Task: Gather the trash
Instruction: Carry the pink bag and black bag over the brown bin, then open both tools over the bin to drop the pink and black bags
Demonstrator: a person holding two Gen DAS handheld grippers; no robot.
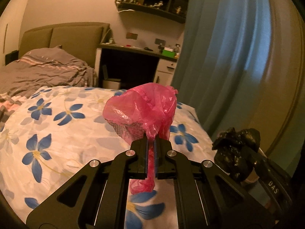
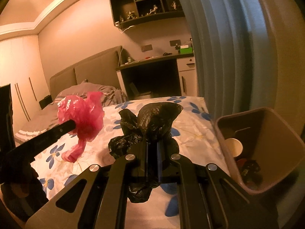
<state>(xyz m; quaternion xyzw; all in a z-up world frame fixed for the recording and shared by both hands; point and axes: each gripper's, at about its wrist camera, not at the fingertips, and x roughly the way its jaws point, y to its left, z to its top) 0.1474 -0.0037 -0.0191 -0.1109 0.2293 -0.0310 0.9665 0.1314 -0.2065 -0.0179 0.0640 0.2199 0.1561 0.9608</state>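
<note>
Two crumpled bags: pink plastic bag (image 1: 141,108) pinched in left jaws, black plastic bag (image 2: 152,122) in right jaws.

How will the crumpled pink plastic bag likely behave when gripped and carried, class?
Probably floppy: the pink plastic bag droops below the shut left gripper. Likely light, since it bunches upward unsupported. Its glossy film may slip.

Both wrist views look close along their fingers, slightly downward, sharing the floral bed (image 1: 57,133) and desk (image 2: 152,61).
</note>
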